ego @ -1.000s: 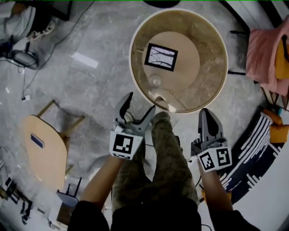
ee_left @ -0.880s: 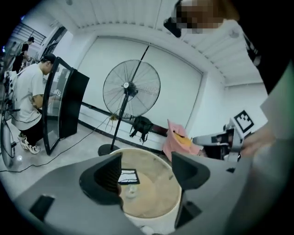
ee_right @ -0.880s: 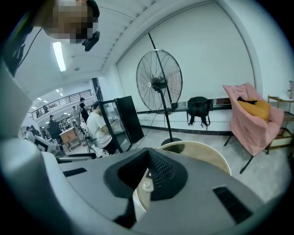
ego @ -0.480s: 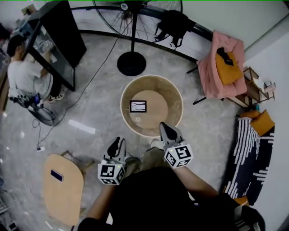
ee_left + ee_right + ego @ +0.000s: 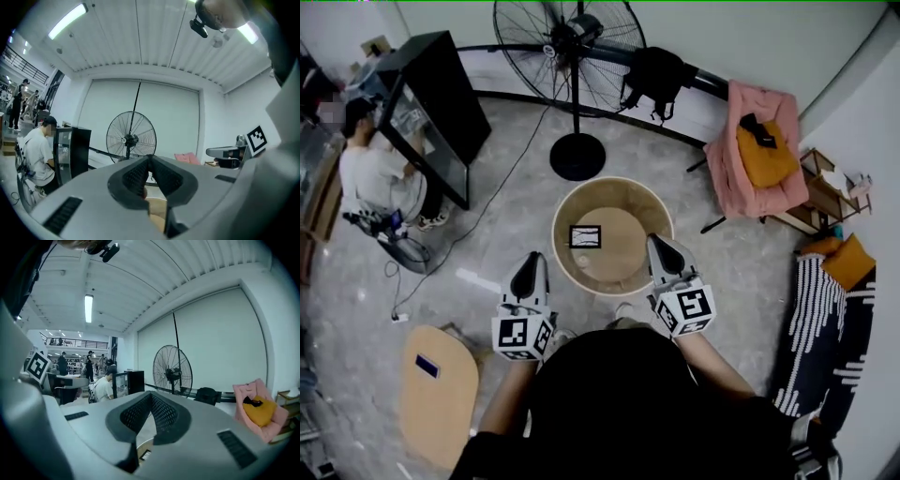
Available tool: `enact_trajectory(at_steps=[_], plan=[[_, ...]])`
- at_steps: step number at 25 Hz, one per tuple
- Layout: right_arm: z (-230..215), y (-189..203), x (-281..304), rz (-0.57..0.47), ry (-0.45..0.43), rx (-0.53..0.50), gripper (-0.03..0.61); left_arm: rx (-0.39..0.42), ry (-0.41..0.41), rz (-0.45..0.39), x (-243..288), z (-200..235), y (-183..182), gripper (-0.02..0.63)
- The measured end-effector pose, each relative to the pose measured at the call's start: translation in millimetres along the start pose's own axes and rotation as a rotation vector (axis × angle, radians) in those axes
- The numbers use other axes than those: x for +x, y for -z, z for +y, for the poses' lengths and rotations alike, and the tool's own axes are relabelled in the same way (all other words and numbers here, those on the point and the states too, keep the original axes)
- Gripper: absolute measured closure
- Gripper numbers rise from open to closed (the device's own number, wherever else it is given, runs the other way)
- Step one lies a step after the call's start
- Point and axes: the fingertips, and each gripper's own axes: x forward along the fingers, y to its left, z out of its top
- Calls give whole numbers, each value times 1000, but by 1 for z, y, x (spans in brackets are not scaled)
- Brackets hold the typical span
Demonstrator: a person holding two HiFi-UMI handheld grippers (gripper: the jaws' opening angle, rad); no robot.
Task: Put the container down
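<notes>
Left gripper (image 5: pixel 529 266) fingers just closed, empty; right gripper (image 5: pixel 662 247) fingers together, empty; container (image 5: pixel 573 202) on floor (image 5: pixel 487 246) at 12 o'clock between them.

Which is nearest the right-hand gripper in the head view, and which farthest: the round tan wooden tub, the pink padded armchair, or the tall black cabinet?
1. round tan wooden tub, on the floor just left of the right gripper.
2. pink padded armchair, up to the right.
3. tall black cabinet, far upper left.
</notes>
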Motion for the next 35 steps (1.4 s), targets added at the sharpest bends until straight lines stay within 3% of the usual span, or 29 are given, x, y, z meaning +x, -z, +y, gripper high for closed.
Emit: enact_trajectory(at_steps=[8, 17, 25, 35], plan=[[-68, -29, -2, -40, 31, -13, 557, 72, -49, -38, 50, -30, -24, 569], [-120, -28, -6, -48, 80, -25, 557, 72, -71, 17, 82, -51, 0, 569], [-139, -23, -10, -61, 93, -33, 557, 27, -52, 28, 87, -68, 20, 569], [-148, -8, -14, -34, 66, -25, 557, 26, -68, 48, 89, -83, 40, 569]])
